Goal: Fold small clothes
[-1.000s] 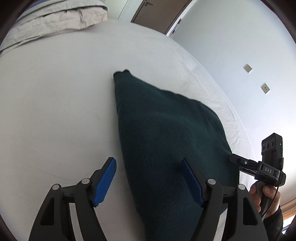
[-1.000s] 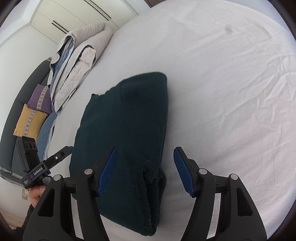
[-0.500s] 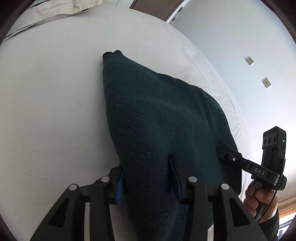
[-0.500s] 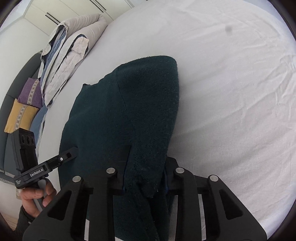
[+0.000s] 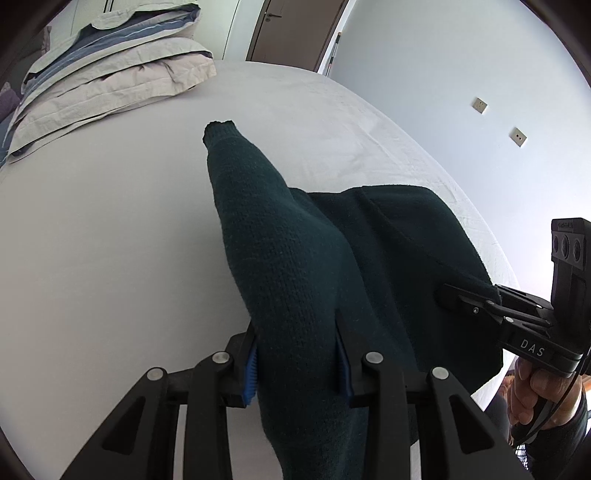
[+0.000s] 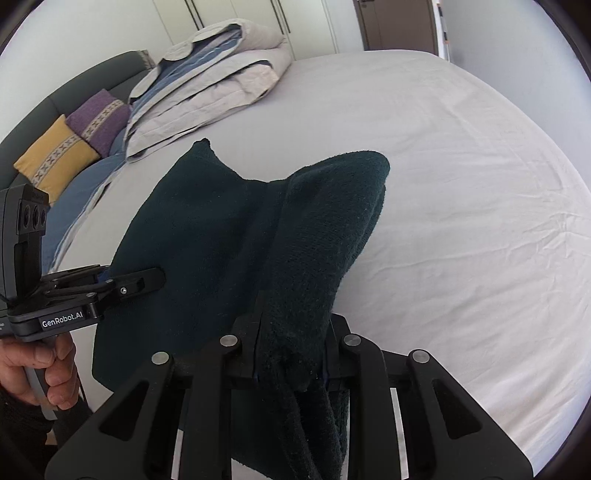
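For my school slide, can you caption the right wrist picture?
Both grippers, right gripper and left gripper, pinch a dark green knitted sweater above a white bed sheet.

A white bed sheet (image 6: 461, 192) covers the bed. A folded grey and blue duvet (image 6: 214, 81) lies at the far left, with yellow (image 6: 51, 155) and purple (image 6: 99, 118) cushions beside it. A brown door (image 5: 291, 29) stands beyond.

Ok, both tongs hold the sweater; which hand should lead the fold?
Left, probably: the left tongs clamp a smooth ridge of sweater running straight to its far corner; the right tongs hold a bunched edge.
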